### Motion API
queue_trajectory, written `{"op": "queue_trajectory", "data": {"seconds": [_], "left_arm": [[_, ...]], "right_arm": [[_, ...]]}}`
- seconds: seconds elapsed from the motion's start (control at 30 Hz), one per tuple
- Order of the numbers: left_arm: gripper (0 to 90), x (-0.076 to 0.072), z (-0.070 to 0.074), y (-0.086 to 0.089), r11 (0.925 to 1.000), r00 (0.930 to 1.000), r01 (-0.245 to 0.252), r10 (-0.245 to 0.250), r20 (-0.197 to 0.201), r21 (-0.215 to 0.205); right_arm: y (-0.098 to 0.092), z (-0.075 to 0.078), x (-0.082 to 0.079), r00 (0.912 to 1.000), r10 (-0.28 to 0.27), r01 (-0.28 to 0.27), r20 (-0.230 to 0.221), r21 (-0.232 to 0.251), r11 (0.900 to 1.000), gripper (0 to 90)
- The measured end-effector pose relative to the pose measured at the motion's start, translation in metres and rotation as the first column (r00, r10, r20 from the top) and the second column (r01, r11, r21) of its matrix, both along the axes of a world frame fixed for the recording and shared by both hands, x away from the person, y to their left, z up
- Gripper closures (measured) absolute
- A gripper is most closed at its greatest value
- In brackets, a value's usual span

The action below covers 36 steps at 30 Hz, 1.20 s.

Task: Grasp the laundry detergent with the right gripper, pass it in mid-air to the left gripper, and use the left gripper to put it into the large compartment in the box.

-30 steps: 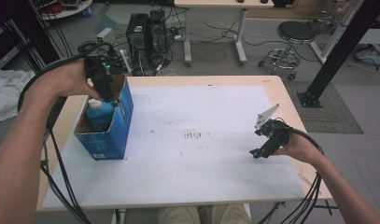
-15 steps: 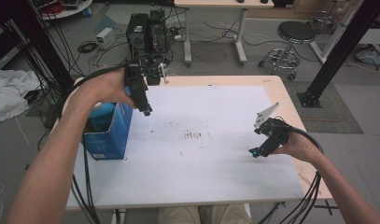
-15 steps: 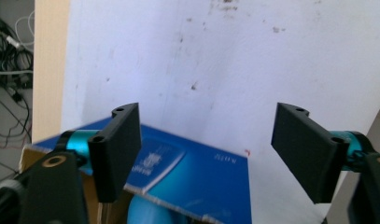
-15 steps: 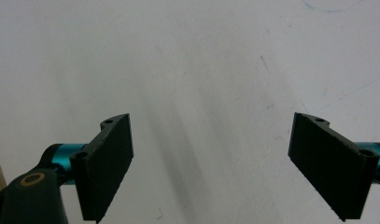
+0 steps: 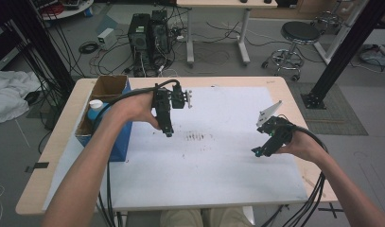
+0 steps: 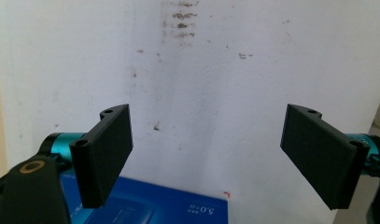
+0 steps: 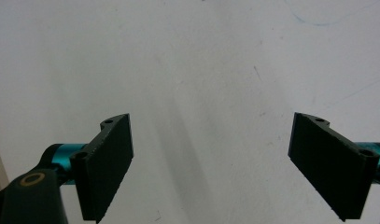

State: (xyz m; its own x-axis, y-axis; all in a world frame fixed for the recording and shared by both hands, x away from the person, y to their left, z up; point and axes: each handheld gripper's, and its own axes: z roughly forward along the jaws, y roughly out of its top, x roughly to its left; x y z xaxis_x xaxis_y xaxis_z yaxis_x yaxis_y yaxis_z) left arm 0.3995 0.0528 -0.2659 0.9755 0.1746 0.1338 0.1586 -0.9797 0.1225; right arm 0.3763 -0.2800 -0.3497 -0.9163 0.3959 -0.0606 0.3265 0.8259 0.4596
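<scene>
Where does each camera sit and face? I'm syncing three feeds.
High view: above the person's side, looking forward and down at the white-topped table; both forearms show.
Left gripper view: on the left tongs, facing the tabletop; black jaws open.
Right gripper view: on the right tongs; likewise.
Shared: high and left views show the blue cardboard box.

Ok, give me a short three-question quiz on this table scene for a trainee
1. True or false: the left tool holds the white-capped blue bottle.
2. Where does that bottle stand? A) in the open blue cardboard box B) on the white table sheet C) on the floor
3. Fill in: the right tool has its jaws ____.

Key: 1. False; its jaws are apart with nothing between them, having just been opening. 2. A. 3. Open, over bare sheet.
</scene>
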Motion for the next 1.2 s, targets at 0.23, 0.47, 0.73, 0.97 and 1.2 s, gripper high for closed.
{"op": "queue_trajectory", "data": {"seconds": [0.23,0.47,0.73,0.97,1.2], "left_arm": [[16.9,0.001,-0.023,-0.007,0.9999,0.9999,-0.011,0.011,0.002,-0.002],[16.9,0.000,-0.046,-0.005,0.9993,0.9992,-0.031,0.030,-0.028,-0.021],[16.9,-0.001,-0.055,-0.005,0.9994,0.9986,-0.033,0.032,-0.041,-0.014],[16.9,-0.002,-0.056,-0.006,0.9996,0.9992,-0.025,0.024,-0.032,-0.016],[16.9,-0.003,-0.055,-0.005,0.9994,0.9991,-0.028,0.027,-0.033,-0.019]], "right_arm": [[0.002,0.008,0.000,0.9999,-0.001,0.002,0.016,-0.008,1.000,13.1],[0.004,0.010,0.003,0.9999,-0.006,0.006,0.010,-0.012,1.000,13.1],[0.007,0.010,0.004,1.0000,-0.002,0.002,0.008,-0.021,1.000,13.1],[0.008,0.009,0.005,0.9999,-0.001,0.001,0.010,-0.025,1.000,13.1],[0.008,0.009,0.005,0.9999,-0.008,0.008,0.009,-0.025,1.000,13.2]]}}
